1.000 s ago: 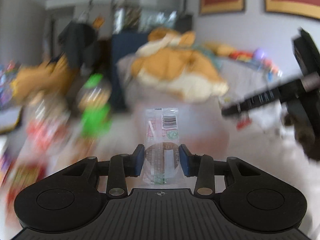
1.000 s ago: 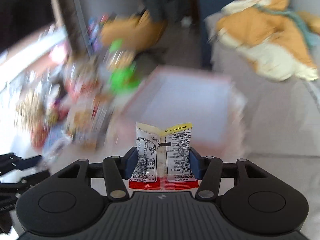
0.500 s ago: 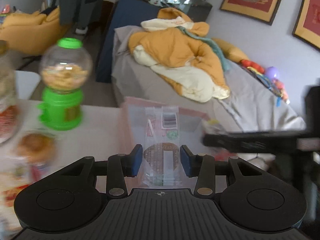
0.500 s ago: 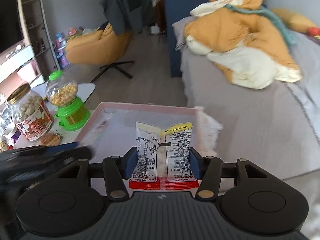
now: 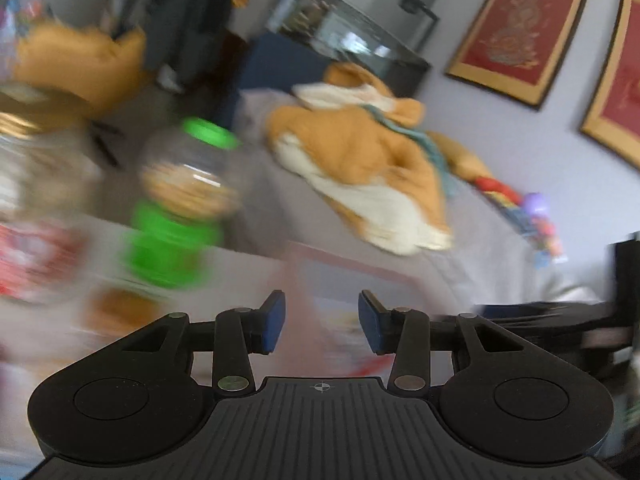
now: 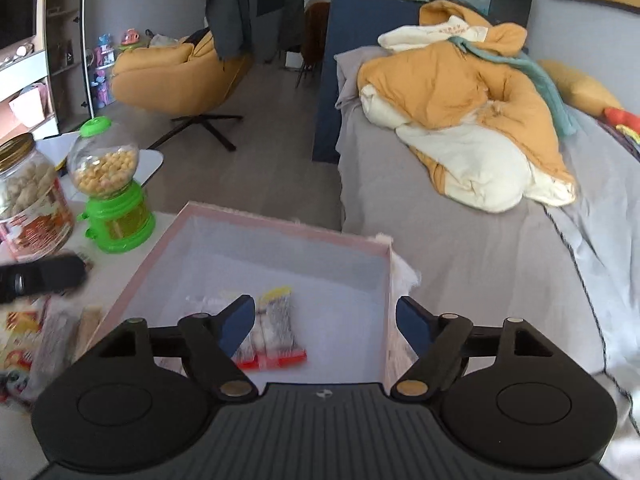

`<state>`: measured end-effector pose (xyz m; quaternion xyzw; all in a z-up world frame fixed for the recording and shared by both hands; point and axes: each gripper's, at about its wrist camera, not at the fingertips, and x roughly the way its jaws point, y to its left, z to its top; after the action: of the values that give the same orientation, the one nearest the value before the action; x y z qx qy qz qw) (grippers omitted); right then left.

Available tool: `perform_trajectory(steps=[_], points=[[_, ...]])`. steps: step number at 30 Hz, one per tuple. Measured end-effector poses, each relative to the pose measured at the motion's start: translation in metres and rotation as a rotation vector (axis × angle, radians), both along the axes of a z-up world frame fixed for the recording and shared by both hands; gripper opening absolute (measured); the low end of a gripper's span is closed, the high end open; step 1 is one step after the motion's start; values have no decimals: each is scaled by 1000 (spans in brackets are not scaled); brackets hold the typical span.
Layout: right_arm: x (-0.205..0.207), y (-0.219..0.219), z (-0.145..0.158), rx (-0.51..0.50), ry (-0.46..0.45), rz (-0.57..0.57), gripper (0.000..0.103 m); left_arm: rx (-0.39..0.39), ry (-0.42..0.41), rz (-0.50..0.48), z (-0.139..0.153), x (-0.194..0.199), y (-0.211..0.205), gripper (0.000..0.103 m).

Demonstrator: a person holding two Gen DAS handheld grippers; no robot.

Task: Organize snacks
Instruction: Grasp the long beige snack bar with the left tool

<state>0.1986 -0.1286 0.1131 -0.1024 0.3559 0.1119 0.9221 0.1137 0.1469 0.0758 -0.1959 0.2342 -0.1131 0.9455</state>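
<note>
The right gripper (image 6: 325,322) hangs over a shallow pink-rimmed box (image 6: 280,227) with a pale floor. Its jaws are opening and nothing is between them. Below them, on the floor of the box, lies a snack packet (image 6: 276,334) with grey print, a yellow top edge and a red bottom edge. It lies flat, near the front left part of the box, apart from the blue pads (image 6: 240,322). Just beside it, towards the left, I see something pale and clear, maybe a second packet, but it is too blurred to tell.

The left gripper (image 5: 321,321) is released: its jaws stand apart and hold nothing. Its view is smeared by motion. Behind the fingers there is the pink box (image 5: 352,268) again, with a vague patch of colour inside.

Left of the box, on the white table (image 6: 104,276), stands a green candy dispenser (image 6: 110,184) with a clear globe of yellow balls. Beside it stands a glass jar (image 6: 30,200) with a gold lid. More snack packets (image 6: 24,344) lie at the left edge. Behind the box is a grey bed (image 6: 480,260) with an orange and cream duvet (image 6: 468,120).
</note>
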Motion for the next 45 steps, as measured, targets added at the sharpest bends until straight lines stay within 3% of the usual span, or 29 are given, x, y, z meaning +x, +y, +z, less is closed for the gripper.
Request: perform_trajectory(steps=[2, 5, 7, 9, 13, 16, 19, 21, 25, 29, 31, 33, 37, 45], points=[[-10, 4, 4, 20, 11, 31, 80, 62, 5, 100, 1, -20, 34, 45], [-26, 23, 4, 93, 33, 124, 81, 90, 57, 288, -2, -47, 94, 45], [-36, 43, 1, 136, 56, 202, 81, 60, 117, 427, -9, -68, 137, 45], [-44, 68, -5, 167, 94, 283, 81, -1, 180, 490, -19, -91, 166, 45], [-56, 113, -24, 177, 159, 375, 85, -85, 202, 349, -29, -117, 164, 45], [-56, 142, -34, 142, 111, 318, 87, -53, 189, 228, -28, -112, 134, 45], [-46, 163, -38, 152, 56, 270, 80, 14, 170, 170, -25, -103, 107, 45], [-43, 173, -42, 126, 14, 259, 67, 15, 174, 143, -27, -99, 97, 45], [-44, 184, -50, -5, -66, 285, 49, -5, 167, 136, -30, -104, 85, 45], [-64, 161, -52, -12, -63, 350, 49, -23, 159, 116, -32, -97, 76, 45], [-72, 141, -56, -66, -90, 348, 49, -16, 153, 97, -32, -91, 66, 45], [-69, 120, -63, -102, -75, 325, 67, -14, 140, 63, -27, -85, 56, 45], [-54, 66, -69, -45, 17, 250, 76, 9, 138, 39, -20, -66, 35, 45], [-53, 22, -77, -137, -92, 97, 77, 73, 215, 82, -28, -11, 2, 45]])
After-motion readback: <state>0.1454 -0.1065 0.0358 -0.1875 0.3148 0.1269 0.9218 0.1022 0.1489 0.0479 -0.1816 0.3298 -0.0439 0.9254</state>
